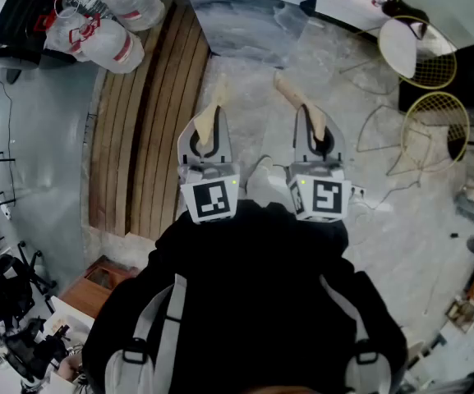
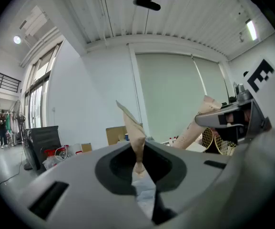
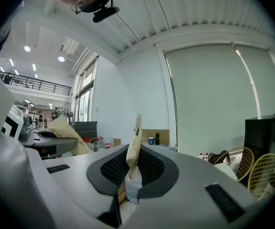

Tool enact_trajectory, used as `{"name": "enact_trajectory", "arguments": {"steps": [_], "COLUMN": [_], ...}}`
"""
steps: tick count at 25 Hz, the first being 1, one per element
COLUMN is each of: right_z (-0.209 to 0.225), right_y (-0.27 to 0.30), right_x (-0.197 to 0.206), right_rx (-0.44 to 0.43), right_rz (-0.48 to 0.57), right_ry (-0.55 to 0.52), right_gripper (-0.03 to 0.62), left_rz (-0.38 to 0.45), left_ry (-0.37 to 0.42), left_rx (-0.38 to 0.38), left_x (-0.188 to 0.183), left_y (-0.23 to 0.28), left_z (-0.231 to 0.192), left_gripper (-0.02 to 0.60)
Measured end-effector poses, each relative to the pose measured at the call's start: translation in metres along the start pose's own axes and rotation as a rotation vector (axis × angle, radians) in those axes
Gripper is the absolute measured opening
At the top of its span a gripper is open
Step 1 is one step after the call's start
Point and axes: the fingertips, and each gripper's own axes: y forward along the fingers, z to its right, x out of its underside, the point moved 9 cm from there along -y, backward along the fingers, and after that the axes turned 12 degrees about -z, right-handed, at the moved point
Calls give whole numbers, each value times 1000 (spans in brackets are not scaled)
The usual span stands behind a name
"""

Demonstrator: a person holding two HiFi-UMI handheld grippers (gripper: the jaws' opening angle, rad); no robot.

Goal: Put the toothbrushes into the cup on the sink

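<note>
Pale grey, beige and black against mottled grey

The left pale grey plastic gripper (image 1: 217, 97) and the right pale grey plastic gripper (image 1: 290, 89) have beige jaws and black-and-white square markers. The rough concrete floor (image 1: 384, 245) is mottled grey-white, the long wooden planks (image 1: 150, 113) striped brown, the round wire-mesh rackets (image 1: 436, 130) yellow-rimmed, the bulging sacks (image 1: 109, 35) white marked red, the person's top (image 1: 253, 302) black with grey straps.

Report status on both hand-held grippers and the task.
Left hand-held gripper shut, empty. Right hand-held gripper shut, empty. No toothbrush, cup or sink in view. Below: pale stone floor, brown wooden planks.
</note>
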Motion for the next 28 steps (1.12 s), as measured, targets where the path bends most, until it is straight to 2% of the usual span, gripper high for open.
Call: {"name": "enact_trajectory", "arguments": {"steps": [4, 8, 15, 19, 28], "right_z": [6, 22, 53, 75, 98], "right_y": [2, 6, 16, 22, 38], "right_x": [-4, -1, -12, -13, -14], "right_rx": [-3, 0, -20, -38, -40], "right_rz": [24, 3, 58, 55, 86], "right_ry": [21, 4, -8, 2, 30], "right_gripper": [29, 29, 29, 29, 29], "left_rz": [-1, 6, 21, 32, 17], "left_ry": [-18, -49, -31, -22, -39], "left_rx": [2, 3, -15, -30, -54], "left_x": [-5, -10, -26, -36, -34], "left_y": [4, 9, 28, 40, 66], "left_z": [1, 7, 23, 37, 48], "left_gripper": [28, 28, 28, 28, 28]}}
